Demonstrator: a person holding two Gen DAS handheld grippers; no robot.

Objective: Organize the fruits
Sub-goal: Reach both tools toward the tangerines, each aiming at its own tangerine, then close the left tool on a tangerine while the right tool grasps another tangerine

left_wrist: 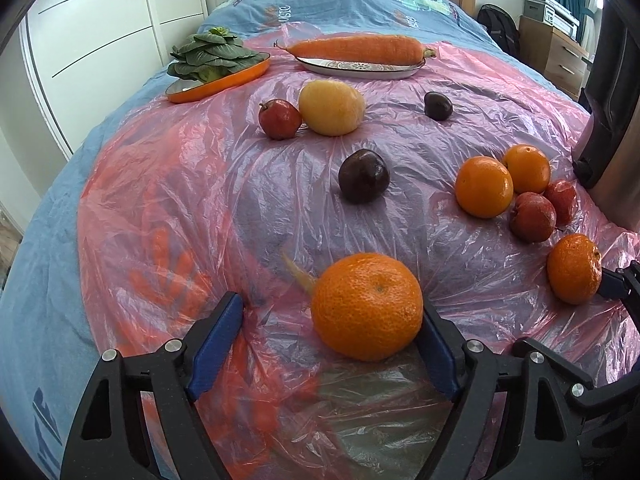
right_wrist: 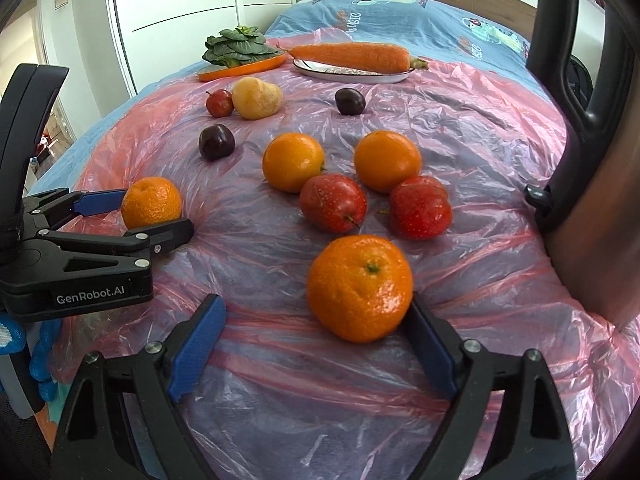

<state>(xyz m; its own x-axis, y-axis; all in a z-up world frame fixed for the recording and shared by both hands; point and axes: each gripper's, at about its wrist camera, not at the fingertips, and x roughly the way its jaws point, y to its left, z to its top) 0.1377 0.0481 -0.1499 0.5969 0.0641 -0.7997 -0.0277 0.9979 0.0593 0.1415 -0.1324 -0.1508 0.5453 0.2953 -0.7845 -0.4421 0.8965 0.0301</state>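
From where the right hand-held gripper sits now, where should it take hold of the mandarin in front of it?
Grip the mandarin across its widest middle, coming in level from the near side. It sits stem-up on the plastic sheet, with its round flanks exposed. The right hand-held gripper is open, one pad already beside it.
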